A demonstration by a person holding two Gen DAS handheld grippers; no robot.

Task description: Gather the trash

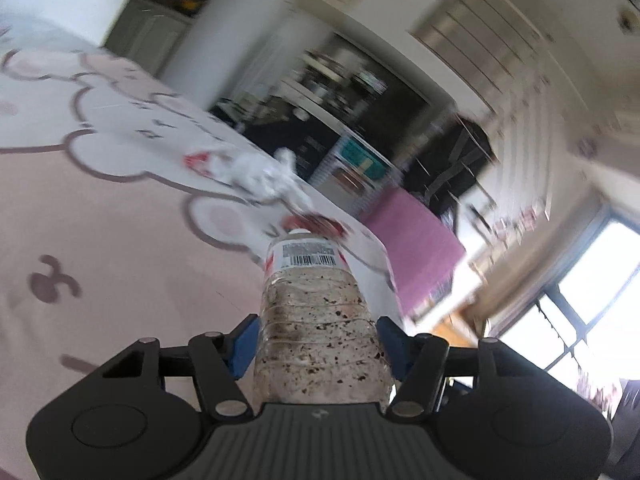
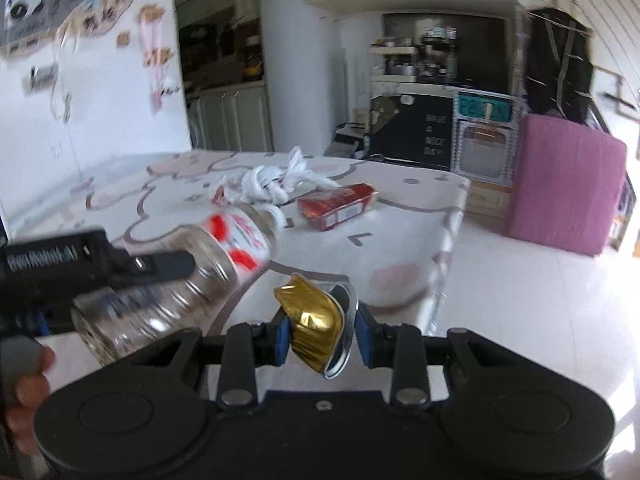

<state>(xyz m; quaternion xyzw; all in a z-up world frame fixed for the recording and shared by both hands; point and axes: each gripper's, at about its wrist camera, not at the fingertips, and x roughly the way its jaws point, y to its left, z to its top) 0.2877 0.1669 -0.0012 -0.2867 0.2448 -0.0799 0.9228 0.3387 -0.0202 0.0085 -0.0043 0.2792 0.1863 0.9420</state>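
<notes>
- Left wrist view: the whole room behind is smeared and tilted, so I cannot make out the shelves or the dark furniture at the far right. The bottom of my plastic bottle (image 1: 316,320) is hidden behind the tong body, and its cap end blurs into something red on the table.
- The table (image 1: 120,220) with its pink cartoon cloth fills the left; its edge runs diagonally to the right of the bottle, with open floor beyond. Crumpled white trash (image 1: 260,176) lies farther along the cloth.
- My left gripper (image 1: 316,340) pinches the bottle, a blue pad on either side of its ribbed, speckled body.
- Right wrist view: the left tongs and bottle (image 2: 176,280) are blurred at the near left, and a hand (image 2: 28,384) is cut off by the frame.
- The table's (image 2: 420,232) right edge drops to bare pale floor; a pink block (image 2: 568,184) stands far right. White knotted trash (image 2: 268,184) and a red box (image 2: 340,204) lie on the far cloth.
- My right gripper (image 2: 320,332) is pressed on a crushed gold can (image 2: 316,324), held above the near table edge.
</notes>
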